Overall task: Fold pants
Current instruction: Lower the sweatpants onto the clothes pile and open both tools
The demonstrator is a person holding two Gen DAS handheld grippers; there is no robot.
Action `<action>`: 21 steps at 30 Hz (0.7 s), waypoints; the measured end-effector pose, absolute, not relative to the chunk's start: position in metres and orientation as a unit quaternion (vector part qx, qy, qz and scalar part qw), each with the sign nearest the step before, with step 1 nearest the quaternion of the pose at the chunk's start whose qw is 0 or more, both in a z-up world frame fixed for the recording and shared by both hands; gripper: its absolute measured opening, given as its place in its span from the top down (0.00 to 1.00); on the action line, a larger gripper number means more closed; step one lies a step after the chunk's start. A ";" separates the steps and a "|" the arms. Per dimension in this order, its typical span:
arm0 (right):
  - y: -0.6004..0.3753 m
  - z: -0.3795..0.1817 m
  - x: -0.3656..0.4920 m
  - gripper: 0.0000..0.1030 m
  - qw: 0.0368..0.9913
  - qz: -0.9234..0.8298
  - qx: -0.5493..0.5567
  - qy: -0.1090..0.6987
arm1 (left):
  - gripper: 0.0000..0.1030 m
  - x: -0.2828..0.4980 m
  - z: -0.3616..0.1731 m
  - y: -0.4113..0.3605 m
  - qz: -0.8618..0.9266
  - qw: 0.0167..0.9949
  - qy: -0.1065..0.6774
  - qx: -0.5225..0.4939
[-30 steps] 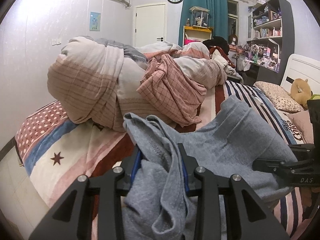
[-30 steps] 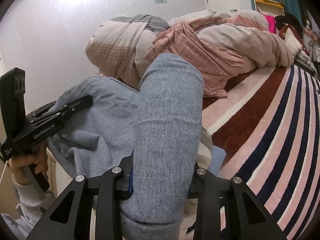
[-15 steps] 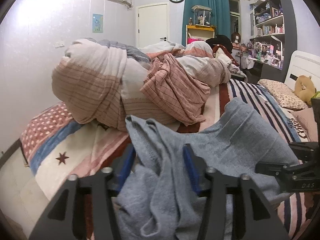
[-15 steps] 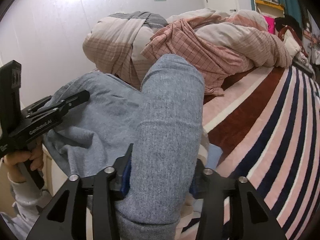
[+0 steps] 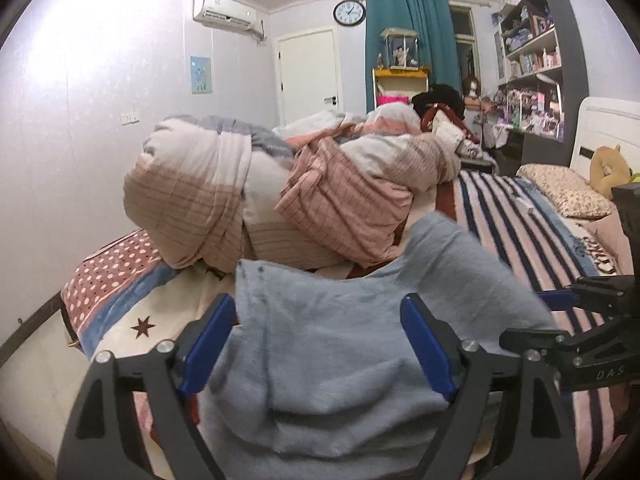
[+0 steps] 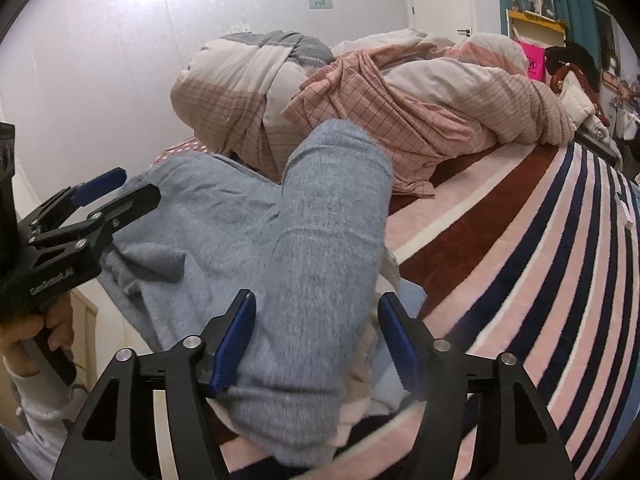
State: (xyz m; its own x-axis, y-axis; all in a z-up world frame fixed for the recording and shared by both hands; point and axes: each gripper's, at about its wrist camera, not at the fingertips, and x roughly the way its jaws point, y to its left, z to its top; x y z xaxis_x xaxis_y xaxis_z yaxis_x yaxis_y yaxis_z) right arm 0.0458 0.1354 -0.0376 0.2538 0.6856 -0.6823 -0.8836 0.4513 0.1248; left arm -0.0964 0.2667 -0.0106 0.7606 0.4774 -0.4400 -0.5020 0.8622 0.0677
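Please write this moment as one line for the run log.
task: fold pants | left gripper: open | right gripper: open | grey pants: lying between both jaws, on striped bed cover | quilt heap: behind

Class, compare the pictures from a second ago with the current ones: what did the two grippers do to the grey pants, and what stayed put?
Both grippers let go: the left gripper and right gripper were clamped on the grey pants and now stand open, with cloth between their fingers. The bundled quilt and striped bedspread have not moved.

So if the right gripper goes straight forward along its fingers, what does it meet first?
Probably the grey pants, lying between the open right gripper fingers and bulging ahead; depth is unclear.
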 end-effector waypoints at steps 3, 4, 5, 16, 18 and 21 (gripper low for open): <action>0.116 -0.030 0.040 0.29 0.784 0.505 -0.140 0.332 | 0.18 -0.099 -0.003 0.243 0.249 0.945 0.212 -0.020; 0.105 -0.026 0.037 0.29 0.789 0.504 -0.138 0.324 | 0.16 -0.099 0.000 0.234 0.245 0.947 0.205 -0.019; 0.097 -0.022 0.036 0.29 0.793 0.503 -0.137 0.316 | 0.15 -0.099 0.002 0.227 0.242 0.949 0.201 -0.019; -0.064 0.019 0.010 0.03 0.871 0.433 -0.090 0.213 | 0.02 -0.095 0.027 0.111 0.174 0.976 0.132 -0.018; -0.091 0.020 0.003 0.03 0.882 0.418 -0.084 0.201 | 0.02 -0.093 0.026 0.091 0.161 0.979 0.127 -0.015; -0.132 0.020 -0.007 0.02 0.897 0.394 -0.081 0.184 | 0.02 -0.088 0.023 0.065 0.147 0.981 0.129 -0.013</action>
